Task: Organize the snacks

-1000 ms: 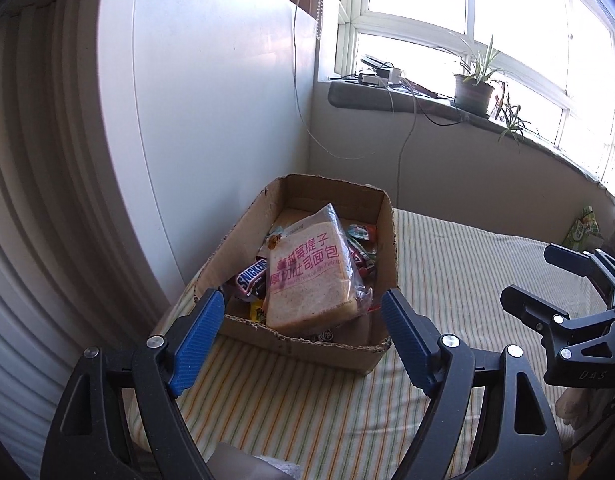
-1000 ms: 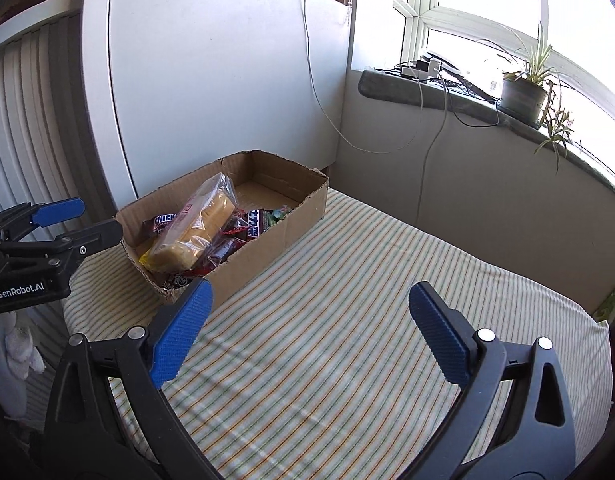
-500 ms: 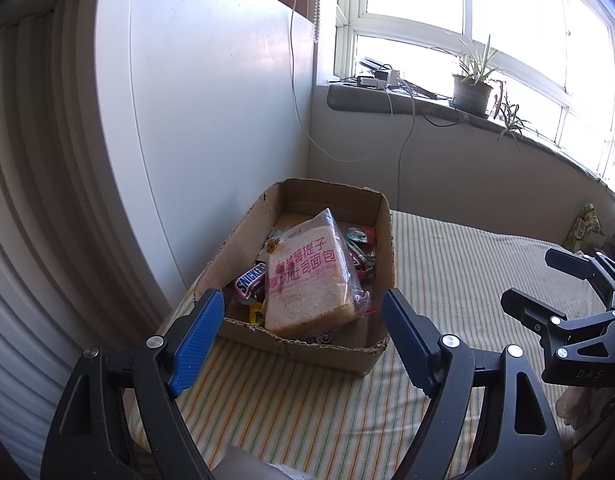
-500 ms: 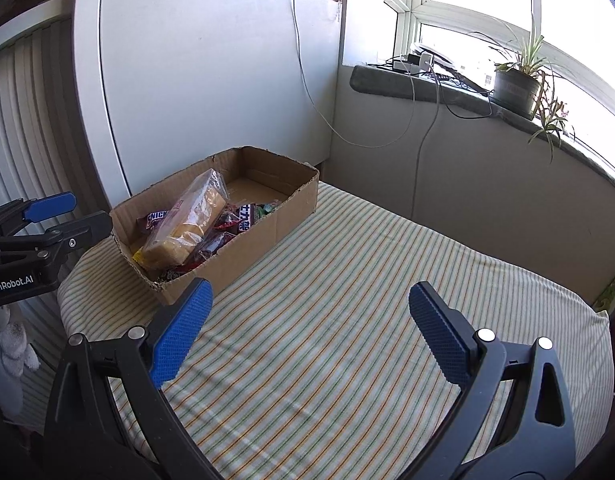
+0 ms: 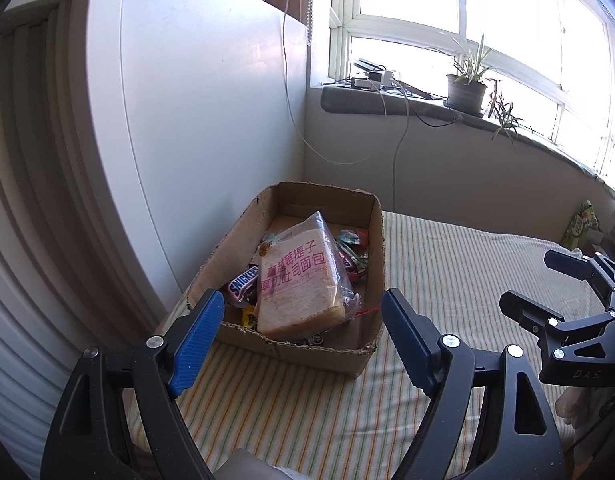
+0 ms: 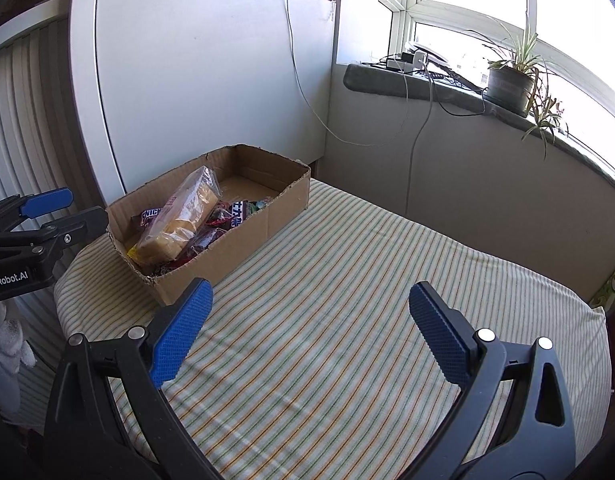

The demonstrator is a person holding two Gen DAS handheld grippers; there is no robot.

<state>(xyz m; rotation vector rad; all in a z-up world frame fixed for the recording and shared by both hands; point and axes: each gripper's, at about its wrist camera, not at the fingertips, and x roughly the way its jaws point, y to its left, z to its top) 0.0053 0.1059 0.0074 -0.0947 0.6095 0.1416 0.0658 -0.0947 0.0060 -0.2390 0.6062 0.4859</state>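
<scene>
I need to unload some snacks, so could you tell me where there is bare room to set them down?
The striped cloth right of the cardboard box is bare up to the grey wall. The box's far end is free; its near end is crowded by the bread bag and candy bars.

1. The left wrist view looks from the table's near left end, close to the cardboard box (image 5: 303, 276), towards the far window.
2. The right wrist view sits further right, facing left-forward across the striped tablecloth (image 6: 347, 320).
3. Both share the box, cloth and windowsill.
</scene>
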